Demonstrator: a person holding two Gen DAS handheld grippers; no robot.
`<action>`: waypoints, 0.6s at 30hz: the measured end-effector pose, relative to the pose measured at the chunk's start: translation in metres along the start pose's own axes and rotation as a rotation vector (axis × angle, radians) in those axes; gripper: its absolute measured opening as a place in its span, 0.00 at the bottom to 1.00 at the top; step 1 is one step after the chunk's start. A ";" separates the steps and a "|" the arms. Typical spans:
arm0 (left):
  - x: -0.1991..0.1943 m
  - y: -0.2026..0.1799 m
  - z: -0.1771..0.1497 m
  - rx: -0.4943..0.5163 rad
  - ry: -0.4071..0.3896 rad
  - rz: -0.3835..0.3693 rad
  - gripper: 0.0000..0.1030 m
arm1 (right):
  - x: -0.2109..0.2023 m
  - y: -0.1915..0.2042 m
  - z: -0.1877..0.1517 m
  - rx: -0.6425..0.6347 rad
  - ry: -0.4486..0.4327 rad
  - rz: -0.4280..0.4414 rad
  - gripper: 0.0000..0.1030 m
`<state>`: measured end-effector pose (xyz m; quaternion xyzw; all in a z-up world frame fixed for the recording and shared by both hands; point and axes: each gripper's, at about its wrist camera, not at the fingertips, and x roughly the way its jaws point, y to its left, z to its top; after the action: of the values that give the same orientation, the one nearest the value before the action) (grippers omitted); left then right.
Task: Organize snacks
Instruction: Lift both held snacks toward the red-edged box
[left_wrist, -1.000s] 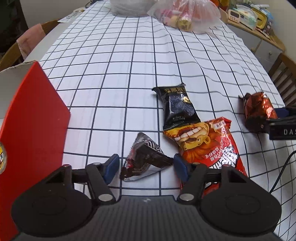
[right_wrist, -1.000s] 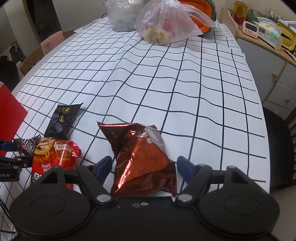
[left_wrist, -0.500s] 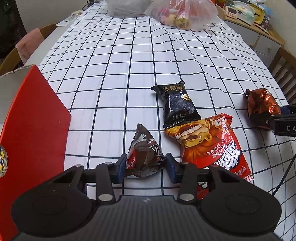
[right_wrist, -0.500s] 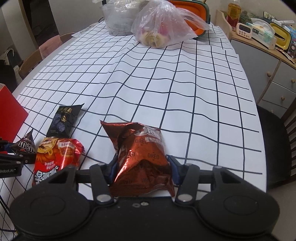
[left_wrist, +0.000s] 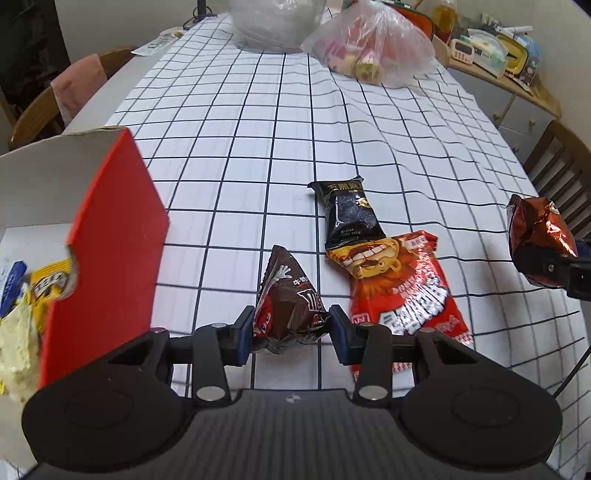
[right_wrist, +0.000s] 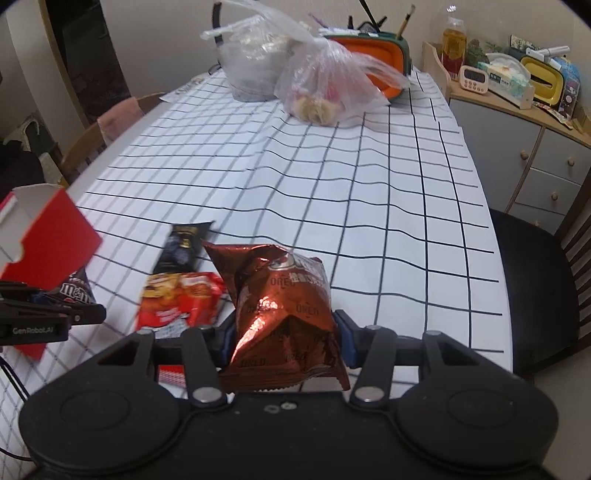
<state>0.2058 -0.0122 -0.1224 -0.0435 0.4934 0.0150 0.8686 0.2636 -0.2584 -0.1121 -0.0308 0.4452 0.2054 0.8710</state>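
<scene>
- The table (left_wrist: 258, 155), under a white cloth with a black grid, is filling both views; only the right wrist view is showing its far right edge, with a black-seated chair (right_wrist: 532, 280) and a cabinet (right_wrist: 524, 147) beyond.
- The red box (left_wrist: 114, 236) is standing open at the left. Only the left wrist view is looking into it, where yellow packets (left_wrist: 44, 284) are lying; the right wrist view is catching just its outer red wall and white flap.
- Clear plastic bags (right_wrist: 325, 85) are sitting at the far end of the table, with an orange container (right_wrist: 373, 55) behind them showing clearly only in the right wrist view.
- The red chip bag (left_wrist: 402, 291) is lying flat on the cloth, touching the black snack packet (left_wrist: 347, 214) beyond it.
- The right gripper (right_wrist: 284, 336) is clamping the copper Oreo bag (right_wrist: 284, 302) between its blue pads; the left wrist view is showing that bag hanging clear above the cloth.
- The left gripper (left_wrist: 291, 332) is squeezing the brown M&M's pouch (left_wrist: 288, 299) by its lower end, just right of the box.
</scene>
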 end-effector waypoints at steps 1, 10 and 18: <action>-0.006 0.001 -0.001 -0.001 -0.006 -0.004 0.40 | -0.005 0.004 -0.001 -0.001 -0.005 0.001 0.48; -0.056 0.012 -0.007 -0.005 -0.035 -0.023 0.40 | -0.047 0.041 -0.007 -0.009 -0.041 -0.006 0.48; -0.098 0.040 -0.015 -0.012 -0.046 -0.036 0.40 | -0.072 0.093 -0.005 -0.031 -0.066 0.035 0.48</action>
<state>0.1399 0.0284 -0.0481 -0.0573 0.4725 0.0032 0.8795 0.1867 -0.1987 -0.0469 -0.0297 0.4133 0.2284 0.8810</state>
